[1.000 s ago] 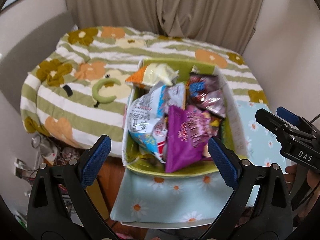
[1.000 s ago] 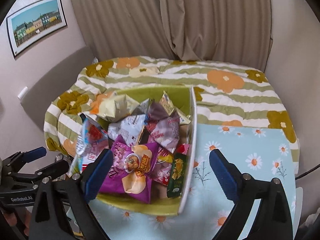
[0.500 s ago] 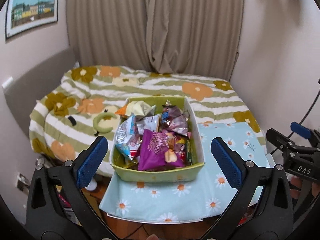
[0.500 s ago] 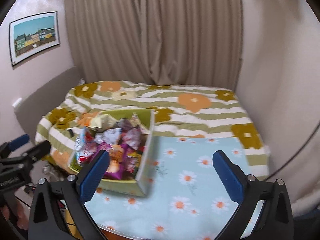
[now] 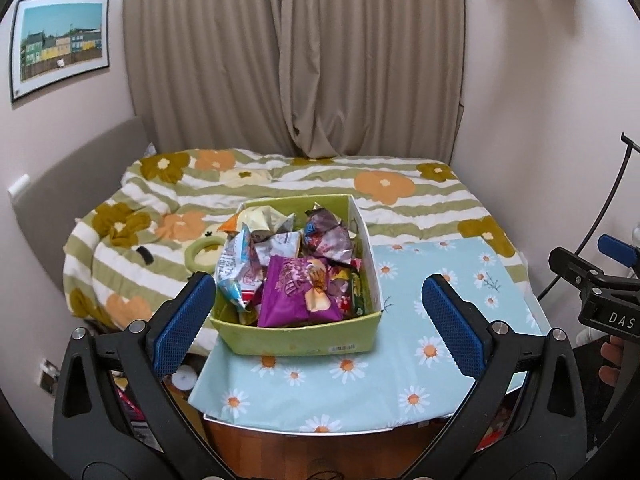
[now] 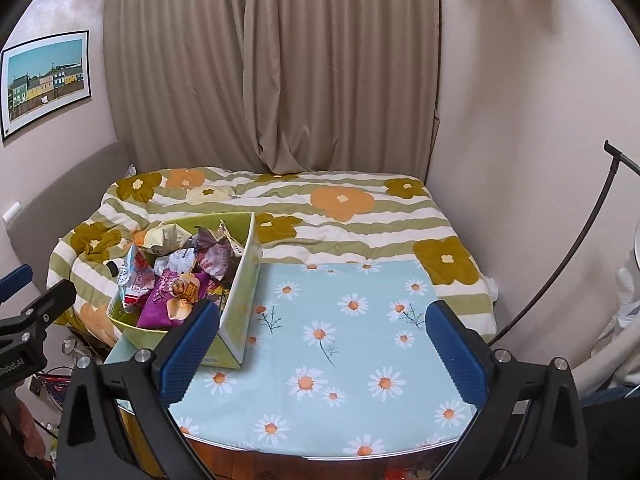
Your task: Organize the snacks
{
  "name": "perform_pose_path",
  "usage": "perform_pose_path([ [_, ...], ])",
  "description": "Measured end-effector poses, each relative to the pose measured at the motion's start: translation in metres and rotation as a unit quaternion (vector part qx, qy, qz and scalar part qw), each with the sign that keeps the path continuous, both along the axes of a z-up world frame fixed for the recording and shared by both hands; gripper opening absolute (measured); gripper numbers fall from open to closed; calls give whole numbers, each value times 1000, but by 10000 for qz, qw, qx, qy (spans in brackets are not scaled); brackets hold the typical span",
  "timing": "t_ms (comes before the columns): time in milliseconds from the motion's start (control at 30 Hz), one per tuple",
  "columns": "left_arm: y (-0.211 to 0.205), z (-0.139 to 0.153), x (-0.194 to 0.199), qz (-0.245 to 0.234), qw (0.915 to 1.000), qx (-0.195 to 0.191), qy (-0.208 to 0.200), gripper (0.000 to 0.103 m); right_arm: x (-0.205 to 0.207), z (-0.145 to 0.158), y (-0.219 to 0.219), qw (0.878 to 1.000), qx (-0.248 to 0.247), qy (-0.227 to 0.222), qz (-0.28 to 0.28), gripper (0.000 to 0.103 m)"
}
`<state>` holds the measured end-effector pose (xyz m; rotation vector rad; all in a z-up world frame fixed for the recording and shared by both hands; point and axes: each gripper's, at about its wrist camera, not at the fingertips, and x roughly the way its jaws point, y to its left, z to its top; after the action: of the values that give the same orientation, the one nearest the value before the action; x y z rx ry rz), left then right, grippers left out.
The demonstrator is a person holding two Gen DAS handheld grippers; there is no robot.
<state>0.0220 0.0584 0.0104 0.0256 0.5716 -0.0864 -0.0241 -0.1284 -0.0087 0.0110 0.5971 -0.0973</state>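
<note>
Both of your grippers are spread wide with nothing between the pads, having just finished opening: your left gripper [image 5: 318,314] hovers just in front of the green snack box [image 5: 296,340], your right gripper [image 6: 322,344] beside it over the daisy cloth [image 6: 360,340]. Snack packets [image 5: 294,280] fill that box.

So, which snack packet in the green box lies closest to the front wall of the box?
The purple packet, the only purple one, lying on top at the front wall of the green box.
</note>
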Motion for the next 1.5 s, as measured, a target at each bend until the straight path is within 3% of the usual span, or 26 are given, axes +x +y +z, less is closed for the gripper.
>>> perform_pose_path([
  [1500,-4,2,-2,-95,9998,143,-46,102,-3,0,-8,10000,36,47,-37,102],
])
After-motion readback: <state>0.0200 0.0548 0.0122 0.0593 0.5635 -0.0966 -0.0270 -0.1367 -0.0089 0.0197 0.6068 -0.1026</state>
